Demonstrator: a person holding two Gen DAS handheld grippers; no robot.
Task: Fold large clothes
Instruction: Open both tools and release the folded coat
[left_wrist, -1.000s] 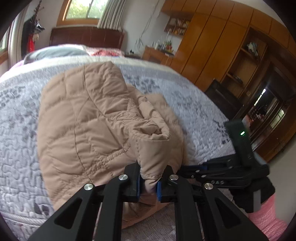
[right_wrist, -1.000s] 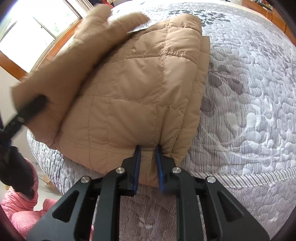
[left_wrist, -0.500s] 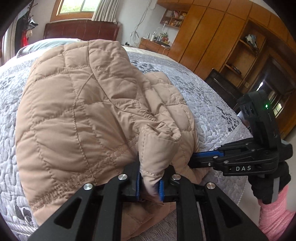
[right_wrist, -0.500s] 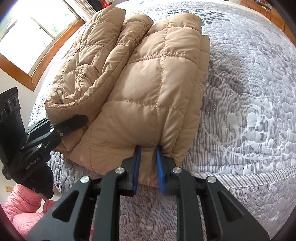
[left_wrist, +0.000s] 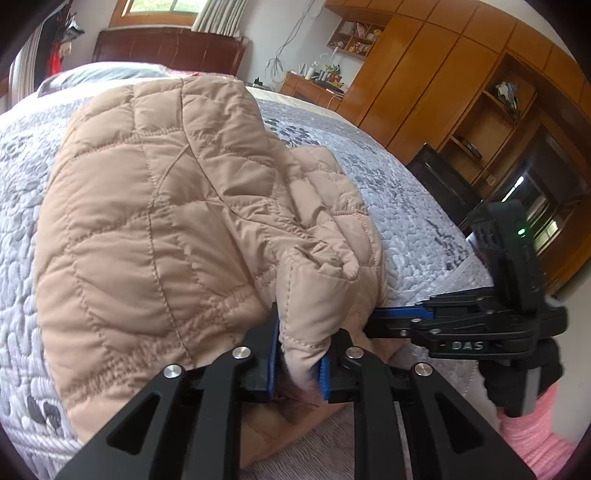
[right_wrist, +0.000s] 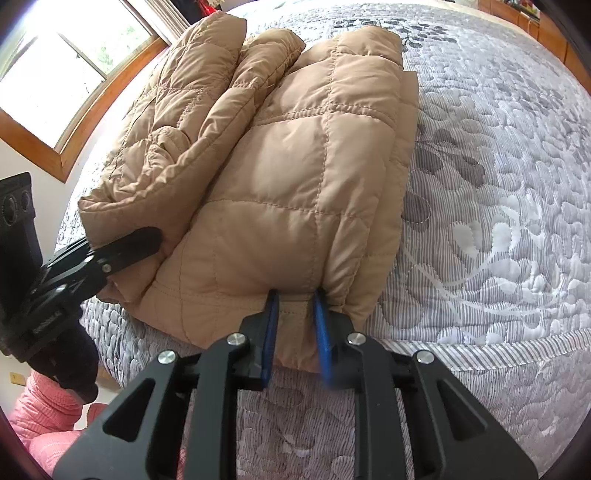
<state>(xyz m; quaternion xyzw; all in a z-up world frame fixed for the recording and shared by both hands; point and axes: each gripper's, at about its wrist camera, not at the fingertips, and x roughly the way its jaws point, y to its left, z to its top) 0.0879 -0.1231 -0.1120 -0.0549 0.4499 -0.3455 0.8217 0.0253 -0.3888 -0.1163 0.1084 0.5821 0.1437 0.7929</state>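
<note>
fingers (left_wrist: 272, 350) of the left gripper (left_wrist: 298, 356) pinch a fold of the tan quilted jacket (left_wrist: 155, 229) at 6 o'clock in the left wrist view; the pads hold the cloth between them. the right gripper (right_wrist: 294, 332) clamps the jacket's hem at 6 o'clock in its own view, fingers narrow on the fabric. the jacket lies folded on the grey patterned bedspread (right_wrist: 498, 221), at the bed's near edge, one padded layer doubled over toward 10 o'clock. a wooden wardrobe (left_wrist: 424, 74) stands at 2 o'clock.
</note>
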